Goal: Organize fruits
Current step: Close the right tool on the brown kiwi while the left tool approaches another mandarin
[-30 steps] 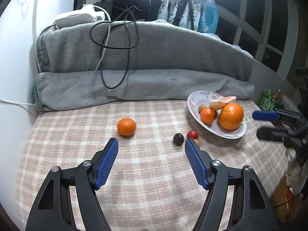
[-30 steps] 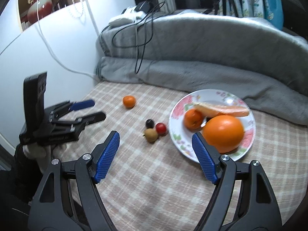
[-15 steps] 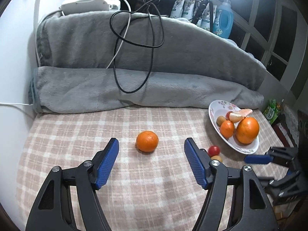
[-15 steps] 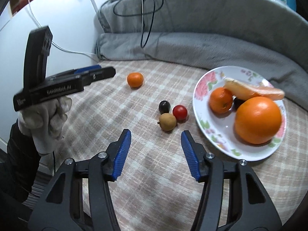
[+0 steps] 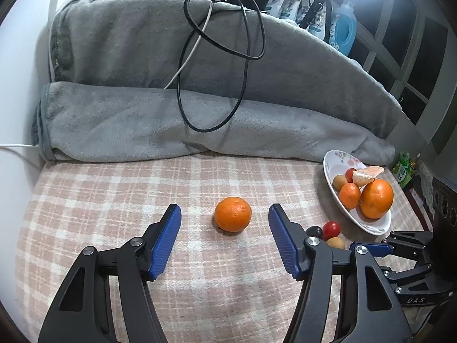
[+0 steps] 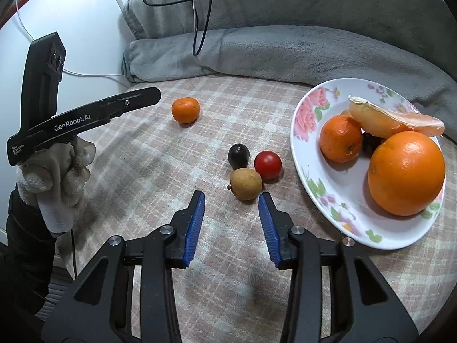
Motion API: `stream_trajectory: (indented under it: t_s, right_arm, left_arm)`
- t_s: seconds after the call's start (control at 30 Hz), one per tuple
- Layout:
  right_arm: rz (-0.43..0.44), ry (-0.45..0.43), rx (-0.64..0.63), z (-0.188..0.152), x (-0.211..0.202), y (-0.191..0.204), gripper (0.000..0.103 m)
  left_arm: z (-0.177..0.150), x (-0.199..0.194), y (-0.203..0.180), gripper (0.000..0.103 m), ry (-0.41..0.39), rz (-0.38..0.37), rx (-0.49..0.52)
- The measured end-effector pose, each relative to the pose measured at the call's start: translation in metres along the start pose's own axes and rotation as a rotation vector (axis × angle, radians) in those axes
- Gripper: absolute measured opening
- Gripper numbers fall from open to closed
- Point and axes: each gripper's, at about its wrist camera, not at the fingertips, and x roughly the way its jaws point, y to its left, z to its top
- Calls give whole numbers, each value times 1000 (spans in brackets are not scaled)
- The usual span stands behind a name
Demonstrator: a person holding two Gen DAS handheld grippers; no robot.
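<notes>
Now | left gripper [image 5: 225, 214] jaws apart, just been closing, mandarin [image 5: 232, 214] between them untouched | right gripper [image 6: 231, 198] narrowing, empty, longan [image 6: 246, 183] just ahead | only right view shows gloved hand [image 6: 57, 168] | plate [image 6: 308, 154] beside.

Both wrist views look steeply down, close over the checked tabletop [image 5: 114, 194] — sharing the mandarin [image 5: 232, 214], plate [image 6: 307, 154] and grey blanket [image 5: 142, 120].

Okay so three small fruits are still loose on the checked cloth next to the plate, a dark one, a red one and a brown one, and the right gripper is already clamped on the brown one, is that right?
Not quite. The right gripper is open and short of the brown fruit, its jaws having just been closing with nothing between them; the right wrist view shows it. The rest stands.
</notes>
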Motion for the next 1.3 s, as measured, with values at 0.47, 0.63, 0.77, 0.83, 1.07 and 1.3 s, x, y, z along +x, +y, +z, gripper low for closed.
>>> stream_trajectory:
  t_s: [0.47, 0.63, 0.77, 0.83, 1.07, 1.3]
  right_arm:
    - [-23, 18, 43, 5, 13, -1, 40]
    - [-28, 28, 68, 7, 17, -5, 36]
    - [-20, 32, 82, 9, 19, -6, 35]
    - [-18, 36, 87, 10, 20, -6, 35]
    - [-7, 33, 101, 14, 24, -8, 31]
    - [-3, 31, 91, 18, 26, -6, 30]
  left_arm:
    - [6, 14, 3, 63, 23, -25, -4]
    - [7, 18, 3, 63, 26, -32, -2]
    - [6, 21, 5, 63, 33, -36, -5]
    - [6, 24, 5, 63, 37, -38, -5]
    - [5, 27, 8, 63, 42, -45, -8]
    - [4, 31, 9, 63, 52, -49, -12]
